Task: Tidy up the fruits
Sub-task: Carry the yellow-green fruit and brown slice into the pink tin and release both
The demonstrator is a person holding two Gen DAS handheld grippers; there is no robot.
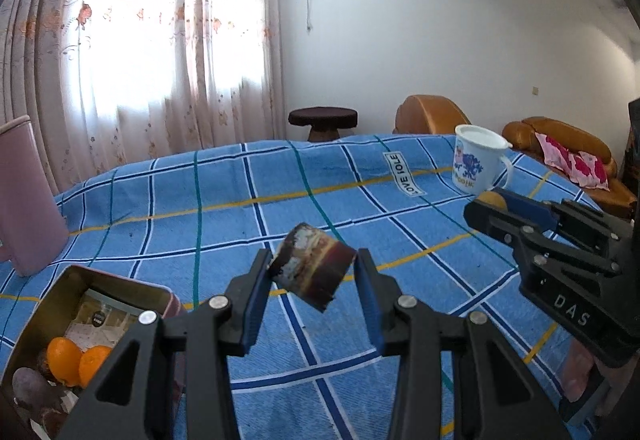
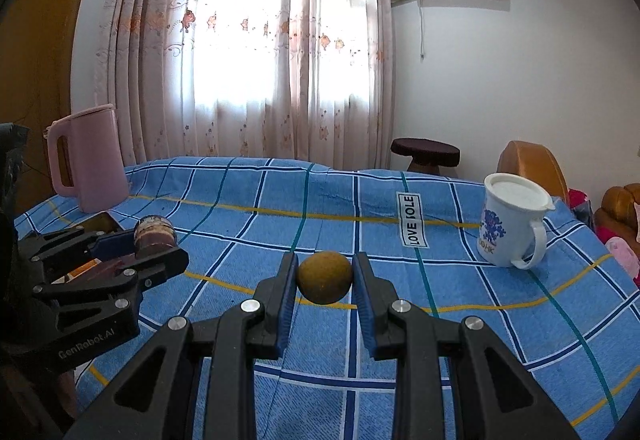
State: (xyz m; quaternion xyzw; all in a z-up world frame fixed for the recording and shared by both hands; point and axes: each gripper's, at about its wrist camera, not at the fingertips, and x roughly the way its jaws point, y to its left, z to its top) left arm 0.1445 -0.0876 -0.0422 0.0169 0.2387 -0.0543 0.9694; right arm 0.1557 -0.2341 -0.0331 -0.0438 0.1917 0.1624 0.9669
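Note:
My left gripper (image 1: 314, 266) is shut on a dark brown, layered cake-like piece (image 1: 312, 266) and holds it tilted above the blue checked tablecloth (image 1: 224, 208). It also shows in the right wrist view (image 2: 154, 234). My right gripper (image 2: 325, 276) is shut on a round yellow-brown fruit (image 2: 325, 277), held above the cloth; the fruit peeks out in the left wrist view (image 1: 492, 200). A metal tin (image 1: 80, 304) at lower left holds two oranges (image 1: 64, 356) and dark purple fruits (image 1: 28, 386).
A pink jug (image 2: 90, 156) stands at the table's far left. A white lidded mug (image 2: 510, 224) with blue print stands at the right. A "LOVE IOLE" label (image 2: 414, 220) lies on the cloth. A stool (image 2: 425, 152) and brown sofa (image 1: 560, 140) stand beyond the table.

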